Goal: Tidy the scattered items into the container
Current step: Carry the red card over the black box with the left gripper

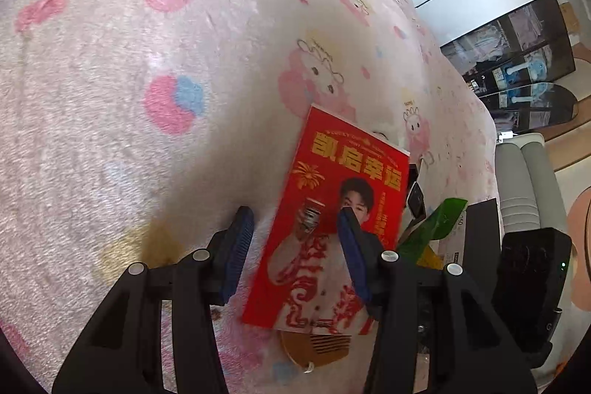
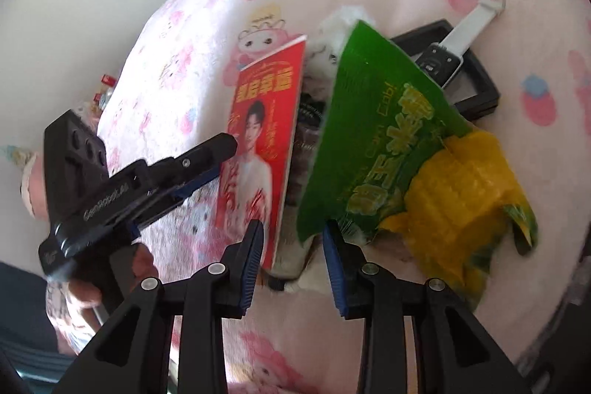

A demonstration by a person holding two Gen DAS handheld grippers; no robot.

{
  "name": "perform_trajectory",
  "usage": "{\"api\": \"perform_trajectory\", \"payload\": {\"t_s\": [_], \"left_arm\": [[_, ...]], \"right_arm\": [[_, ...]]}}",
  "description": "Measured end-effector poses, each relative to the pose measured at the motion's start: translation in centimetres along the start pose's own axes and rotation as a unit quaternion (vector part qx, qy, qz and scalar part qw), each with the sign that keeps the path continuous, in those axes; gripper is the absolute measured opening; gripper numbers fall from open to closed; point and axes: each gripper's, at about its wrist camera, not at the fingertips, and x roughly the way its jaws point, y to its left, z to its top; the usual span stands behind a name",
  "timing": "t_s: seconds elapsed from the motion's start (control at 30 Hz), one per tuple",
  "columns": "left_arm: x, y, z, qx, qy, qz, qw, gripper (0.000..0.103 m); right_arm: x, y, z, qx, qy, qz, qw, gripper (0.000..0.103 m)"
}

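Observation:
A red printed box (image 1: pixel 325 194) stands on edge on the blanket. My left gripper (image 1: pixel 295 231) is open around its near part: the right finger crosses the box's face and the left finger stands off to its side. In the right wrist view the red box (image 2: pixel 258 143) leans beside a green and yellow corn packet (image 2: pixel 384 135). My right gripper (image 2: pixel 293 242) is open, with the lower edges of both between its pads. Behind them lie a black tray (image 2: pixel 480 87) and a white-strapped watch (image 2: pixel 465 28). One of the left gripper's fingers (image 2: pixel 207 154) reaches the box from the left.
A pink fleece blanket (image 1: pixel 147 61) with cartoon prints covers the bed, which falls away at the right. A round gold item (image 1: pixel 314 346) pokes out under the box. White plush (image 2: pixel 343 21) sits behind the packet. A hand (image 2: pixel 144 264) holds the left gripper. A glass-fronted cabinet (image 1: pixel 517 54) stands beyond.

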Motion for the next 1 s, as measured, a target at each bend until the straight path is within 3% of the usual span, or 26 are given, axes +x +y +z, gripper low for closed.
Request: {"api": "perform_trajectory", "payload": {"t_s": [0.03,0.07,0.2,0.33,0.6,0.73,1.0], "left_arm": [[-0.1,-0.3,0.0,0.001,0.005,-0.012,0.9999,0.035],[-0.3,-0.7,-0.2,0.005,0.011,-0.023,0.9997,0.032],[-2.0,-2.6,-1.7,0.029,0.014,-0.026,0.9992,0.03],[-4.4,-4.5,-3.7,0.027,0.029,-0.071,0.9967,0.029],[-9.6,-13.6,-8.6,0.082,0.036,-0.173,0.9807,0.029],[-9.2,-18.7,-12.2,0.127,0.059,-0.187,0.9724,0.029],[-3.2,-25.9,-17.4,0.164,0.134,-0.184,0.9598,0.029]], "right_arm": [[-0.3,0.2,-0.8,0.002,-0.001,0.006,1.0,0.027],[-0.2,0.4,-0.9,-0.002,-0.004,0.016,1.0,0.021],[-2.1,1.8,-2.3,-0.023,-0.024,0.049,0.998,0.015],[-6.3,2.3,-4.8,-0.022,-0.055,0.069,0.996,0.01],[-18.1,2.9,-11.7,-0.036,-0.15,0.072,0.985,0.008],[-24.5,0.1,-14.5,-0.026,-0.188,0.047,0.981,0.008],[-28.7,-8.2,-19.3,0.035,-0.212,0.004,0.977,0.008]]}}
